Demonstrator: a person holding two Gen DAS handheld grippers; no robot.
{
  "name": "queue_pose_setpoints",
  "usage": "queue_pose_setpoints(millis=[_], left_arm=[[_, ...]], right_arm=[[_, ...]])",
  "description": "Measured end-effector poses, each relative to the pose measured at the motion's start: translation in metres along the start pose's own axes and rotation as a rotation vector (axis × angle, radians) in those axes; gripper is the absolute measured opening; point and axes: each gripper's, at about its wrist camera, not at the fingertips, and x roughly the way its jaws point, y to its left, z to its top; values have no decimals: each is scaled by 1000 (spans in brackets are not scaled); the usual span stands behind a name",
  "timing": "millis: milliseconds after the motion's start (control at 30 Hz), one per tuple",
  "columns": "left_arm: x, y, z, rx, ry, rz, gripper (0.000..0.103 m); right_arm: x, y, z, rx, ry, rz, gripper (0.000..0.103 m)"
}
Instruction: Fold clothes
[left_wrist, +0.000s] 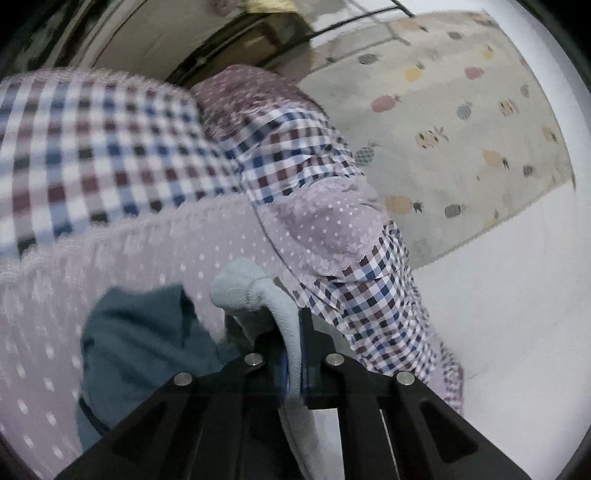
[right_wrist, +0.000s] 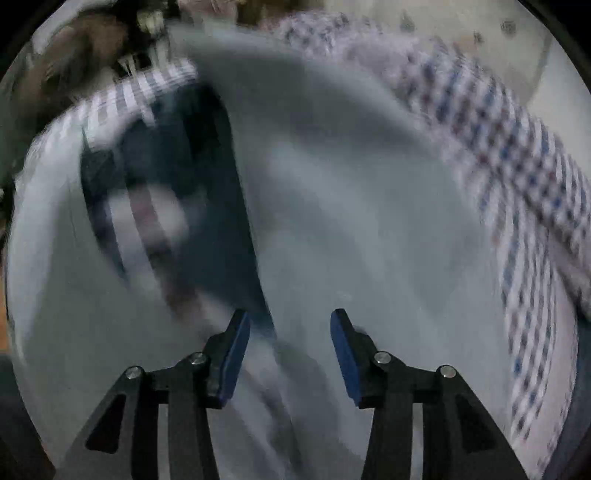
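1. Pinched right in front of our left wrist camera, a pale grey-blue knitted garment (left_wrist: 258, 291) runs as a thin fold between the blue pads of our left tool (left_wrist: 293, 354), whose jaws are pressed together on it.
2. Our right tool (right_wrist: 290, 350) has its blue-padded jaws standing apart with nothing between them, over a wide, blurred spread of what looks like the same pale grey-blue cloth (right_wrist: 332, 203).
3. We judge the folding barely begun: the garment is bunched and lifted, not laid flat, and no neat crease or finished stack shows in either view.
4. Around it lies an unsorted heap: a lilac fabric with white dots (left_wrist: 147, 258), a shirt in white, blue and maroon checks (left_wrist: 110, 147) draped over it, and a dark teal cloth (left_wrist: 147, 339) just beside the gripped fold.
5. Further out we see a cream floor mat printed with pineapples (left_wrist: 461, 110) on a white floor (left_wrist: 517, 314).
6. Left for us, as we read it: pull the garment free of the heap, spread it and fold it, then handle the other pieces.
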Motion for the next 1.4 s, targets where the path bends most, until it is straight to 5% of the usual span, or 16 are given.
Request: queue_pose_setpoints(millis=[133, 300, 500, 533, 667, 733, 1033, 1200, 1400], left_arm=[[-13, -1, 10, 75, -35, -7, 3], [13, 57, 5, 138, 44, 242, 3], [18, 76, -9, 188, 96, 243, 6], [13, 77, -10, 183, 93, 233, 11], [-20, 81, -18, 155, 65, 172, 69], [-43, 78, -25, 171, 49, 148, 78], [-167, 31, -67, 287, -18, 48, 84], [-230, -2, -103, 328, -12, -21, 85], [-296, -32, -141, 382, 3, -76, 85]], right_arm=[[3, -16, -47, 52, 76, 6, 48], [-34, -60, -66, 157, 12, 94, 49], [-98, -181, -134, 495, -27, -57, 49], [-113, -202, -152, 567, -46, -88, 49], [-169, -250, -231, 822, -118, -180, 51], [-187, -245, -272, 900, -127, -166, 51], [-215, -145, -420, 1146, -185, 5, 52], [-214, -100, -419, 1085, -207, 78, 50], [-192, -92, -404, 1004, -129, 43, 38]])
